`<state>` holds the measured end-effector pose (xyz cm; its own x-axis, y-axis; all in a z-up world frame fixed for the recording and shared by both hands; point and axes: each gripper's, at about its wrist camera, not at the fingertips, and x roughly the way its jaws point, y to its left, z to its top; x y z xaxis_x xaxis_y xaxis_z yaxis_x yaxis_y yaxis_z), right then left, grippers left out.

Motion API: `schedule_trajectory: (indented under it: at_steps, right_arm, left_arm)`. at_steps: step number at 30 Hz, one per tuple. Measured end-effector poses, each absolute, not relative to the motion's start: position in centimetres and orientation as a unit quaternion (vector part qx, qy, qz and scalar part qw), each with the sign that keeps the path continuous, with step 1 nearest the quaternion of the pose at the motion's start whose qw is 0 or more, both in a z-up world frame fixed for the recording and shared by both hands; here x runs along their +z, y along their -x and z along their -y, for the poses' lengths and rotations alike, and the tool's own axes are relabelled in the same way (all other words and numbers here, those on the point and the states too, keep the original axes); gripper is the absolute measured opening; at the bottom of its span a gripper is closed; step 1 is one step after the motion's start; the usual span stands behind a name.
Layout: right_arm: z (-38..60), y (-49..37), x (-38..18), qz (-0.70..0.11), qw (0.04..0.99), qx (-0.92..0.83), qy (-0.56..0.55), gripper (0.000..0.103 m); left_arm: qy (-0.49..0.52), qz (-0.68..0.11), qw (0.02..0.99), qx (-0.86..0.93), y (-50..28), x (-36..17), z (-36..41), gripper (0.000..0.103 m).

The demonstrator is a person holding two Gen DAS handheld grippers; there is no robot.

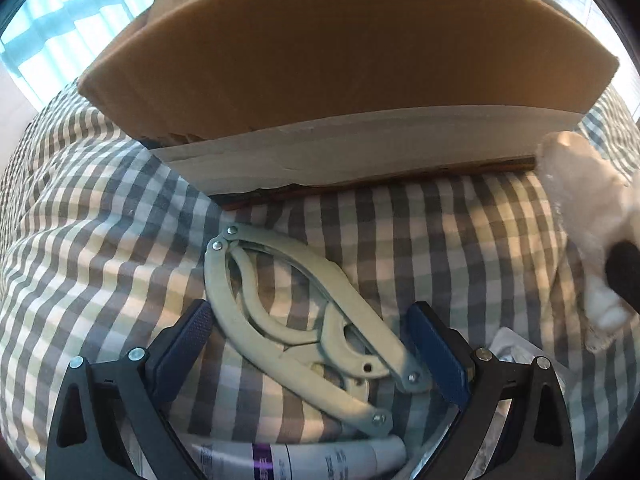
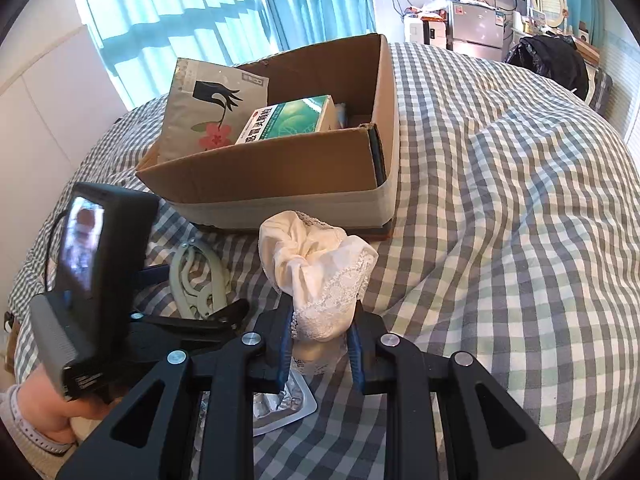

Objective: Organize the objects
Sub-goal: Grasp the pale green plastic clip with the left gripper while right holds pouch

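Observation:
A cardboard box (image 2: 280, 168) stands on the checked bedspread; it also fills the top of the left wrist view (image 1: 340, 60). It holds a grey packet with a flower (image 2: 204, 108) and a green medicine box (image 2: 288, 118). My right gripper (image 2: 320, 340) is shut on a bunched white lace cloth (image 2: 320, 272), held in front of the box; the cloth shows at the right edge of the left wrist view (image 1: 580, 216). My left gripper (image 1: 312, 340) is open, with its fingers on either side of a folded beige plastic hanger (image 1: 296, 320) lying on the bed.
A white tube (image 1: 304, 460) lies below the hanger, near the left gripper. A foil blister pack (image 2: 280, 404) lies under the right gripper. The checked bedspread (image 2: 500, 220) stretches to the right. Furniture and a fridge (image 2: 476, 28) stand at the far wall.

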<state>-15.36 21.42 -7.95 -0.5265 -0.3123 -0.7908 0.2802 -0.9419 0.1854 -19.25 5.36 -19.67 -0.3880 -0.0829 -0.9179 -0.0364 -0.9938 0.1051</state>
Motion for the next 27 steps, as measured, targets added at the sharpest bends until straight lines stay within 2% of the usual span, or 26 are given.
schedule_trajectory:
  at_steps: [4,7,9,10,18,21,27]
  right_arm:
    - [-21.5,15.5,-8.0,0.021,0.17,-0.872,-0.458,0.023]
    - [-21.6,15.5,-8.1,0.021,0.169,-0.872,-0.459,0.023]
    - [-21.6,15.6,-8.1,0.021,0.168,-0.872,-0.46,0.023]
    - [-21.6,15.6,-8.2,0.021,0.167,-0.871,-0.461,0.023]
    - [-21.4,15.6,-8.6,0.017,0.161,-0.871,-0.463,0.023]
    - [-21.4,15.6,-8.7,0.014,0.158,-0.871,-0.464,0.023]
    - [-20.9,15.0,-8.3,0.001,0.152,-0.876,-0.458,0.022]
  left_arm:
    - [-0.546,0.04,0.019,-0.837,19.3,-19.6,-5.0,0.094]
    - [-0.541,0.035,0.016,-0.84,19.3,-19.5,-4.9,0.084]
    - [-0.533,0.028,0.023,-0.845,19.2,-19.2,-4.5,0.072]
    - [-0.532,0.027,0.023,-0.846,19.1,-19.1,-3.7,0.071]
    - [-0.524,0.015,0.003,-0.852,19.0,-18.2,-2.9,0.069]
    - [-0.518,0.012,-0.012,-0.855,18.2,-17.5,-3.1,0.061]
    - [-0.518,-0.005,-0.038,-0.854,17.2,-16.9,-2.3,0.056]
